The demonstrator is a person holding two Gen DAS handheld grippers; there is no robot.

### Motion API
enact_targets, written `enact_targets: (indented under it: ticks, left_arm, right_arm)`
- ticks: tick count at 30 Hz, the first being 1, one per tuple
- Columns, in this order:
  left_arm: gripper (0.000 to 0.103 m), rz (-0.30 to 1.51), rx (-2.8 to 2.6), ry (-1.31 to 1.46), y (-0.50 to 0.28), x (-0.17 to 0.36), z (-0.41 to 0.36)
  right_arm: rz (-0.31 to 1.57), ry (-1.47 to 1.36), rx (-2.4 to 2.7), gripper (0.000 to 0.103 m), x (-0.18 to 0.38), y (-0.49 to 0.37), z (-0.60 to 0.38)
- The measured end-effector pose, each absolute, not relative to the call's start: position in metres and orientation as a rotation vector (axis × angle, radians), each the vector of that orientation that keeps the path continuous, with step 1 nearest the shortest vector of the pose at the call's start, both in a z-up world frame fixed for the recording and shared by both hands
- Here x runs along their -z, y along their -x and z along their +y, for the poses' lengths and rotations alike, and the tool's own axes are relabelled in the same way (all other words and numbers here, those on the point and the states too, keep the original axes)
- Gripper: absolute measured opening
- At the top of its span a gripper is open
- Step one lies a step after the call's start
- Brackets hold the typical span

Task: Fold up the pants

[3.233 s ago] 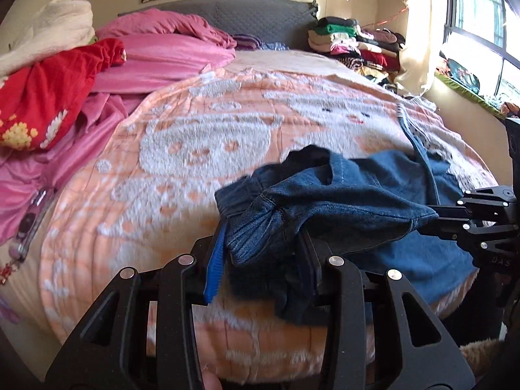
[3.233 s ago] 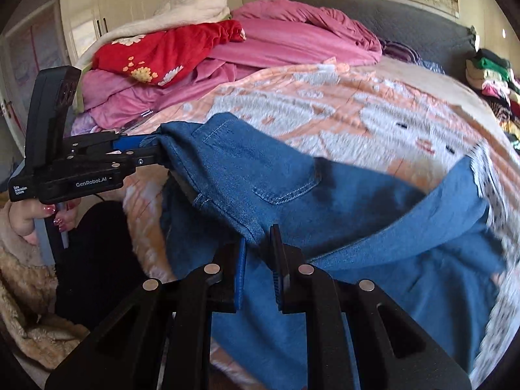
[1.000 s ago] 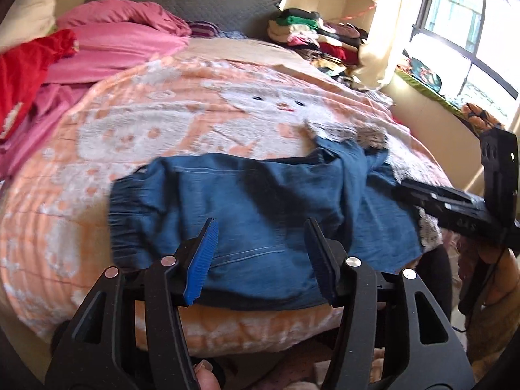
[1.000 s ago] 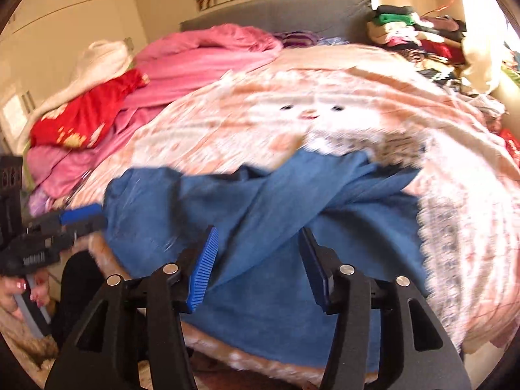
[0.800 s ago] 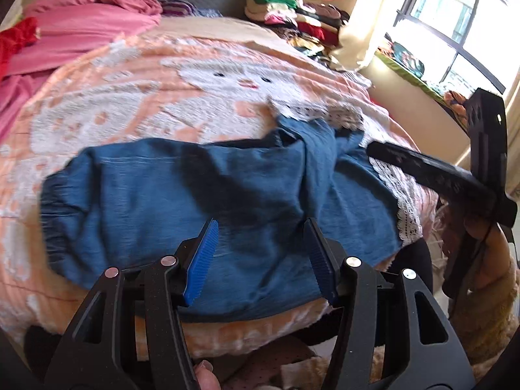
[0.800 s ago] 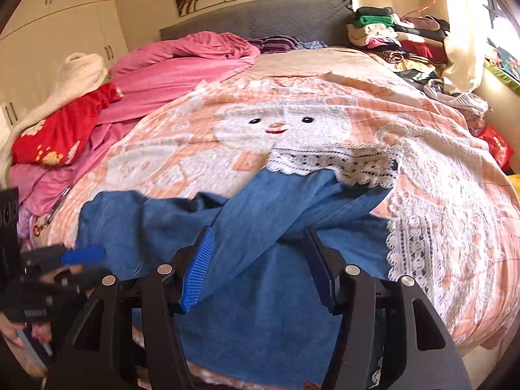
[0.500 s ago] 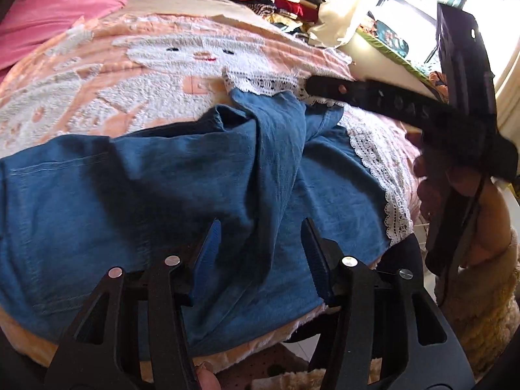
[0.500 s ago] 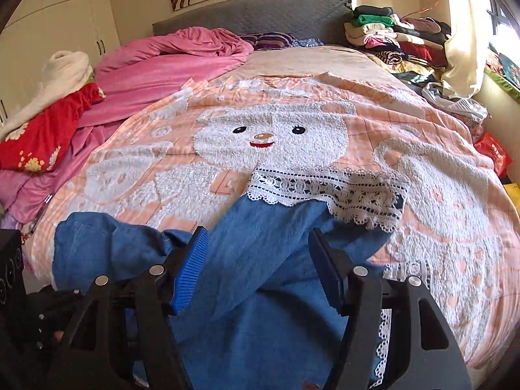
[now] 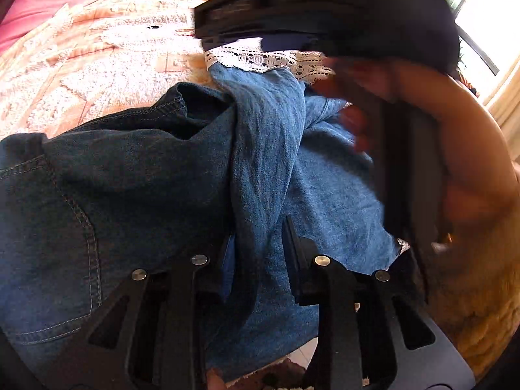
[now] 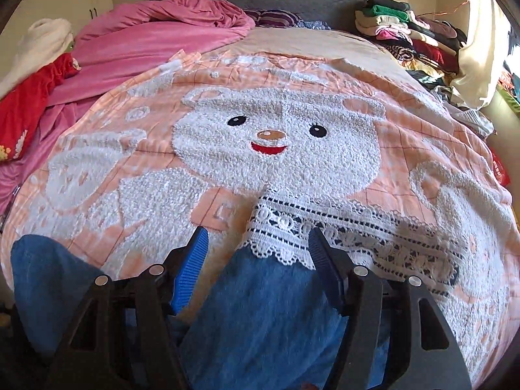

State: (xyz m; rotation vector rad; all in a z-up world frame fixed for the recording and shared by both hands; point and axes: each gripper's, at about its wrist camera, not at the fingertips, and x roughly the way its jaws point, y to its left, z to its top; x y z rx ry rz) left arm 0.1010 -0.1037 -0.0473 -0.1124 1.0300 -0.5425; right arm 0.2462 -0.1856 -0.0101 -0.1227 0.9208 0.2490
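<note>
At the bed's near edge the left tool [image 9: 256, 243] stands with its fingers apart, a raised fold of the blue denim pants [image 9: 130, 178] between them but not pinched. The right tool [image 10: 258, 253] is spread wide over a pant leg's white lace hem [image 10: 325, 230]. Beyond lie the peach bear blanket [image 10: 276, 136], then pink bedding [image 10: 146, 42] and stacked clothes [image 10: 406, 32] at the far corners.

I see the left gripper [image 9: 258, 243] low and level, its fingers parted. The right gripper [image 10: 258, 253] points forward, blue pads [image 10: 190, 269] spread wide apart. From the left wrist view, the right hand [image 9: 448, 149] wraps the right gripper's handle, blurred and close.
</note>
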Motion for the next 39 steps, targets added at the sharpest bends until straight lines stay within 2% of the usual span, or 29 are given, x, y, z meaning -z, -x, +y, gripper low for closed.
enact_targets:
  ticks: [9, 11, 13, 14, 18, 26, 29, 39]
  left_arm:
    - [0.019, 1.012, 0.538, 0.085, -0.103, 0.05, -0.113]
    - [0.019, 1.008, 0.538, 0.079, -0.102, 0.05, -0.114]
    - [0.019, 1.005, 0.538, 0.08, -0.101, 0.05, -0.114]
    - [0.019, 1.001, 0.54, 0.079, -0.101, 0.049, -0.115]
    - [0.019, 0.985, 0.536, 0.083, -0.097, 0.046, -0.113]
    - [0.018, 0.943, 0.518, 0.049, -0.094, 0.044, -0.11]
    - [0.012, 0.919, 0.526, 0.034, -0.095, 0.039, -0.104]
    - [0.008, 0.861, 0.56, -0.088, -0.074, 0.026, -0.1]
  right_arm:
    - [1.029, 0.17, -0.168, 0.061, 0.045, -0.3, -0.176]
    - [1.031, 0.144, -0.181, 0.044, 0.05, -0.301, -0.183]
    - [1.015, 0.092, -0.209, 0.018, 0.046, -0.298, -0.196]
    - [1.003, 0.046, -0.232, 0.013, 0.042, -0.295, -0.204]
    - [0.92, -0.111, -0.259, 0.009, 0.017, -0.267, -0.248]
    - [0.789, -0.308, -0.181, 0.009, -0.023, -0.176, -0.338]
    - [0.764, -0.362, -0.147, 0.009, -0.028, -0.139, -0.365]
    - [0.78, -0.451, -0.07, 0.009, -0.017, -0.039, -0.4]
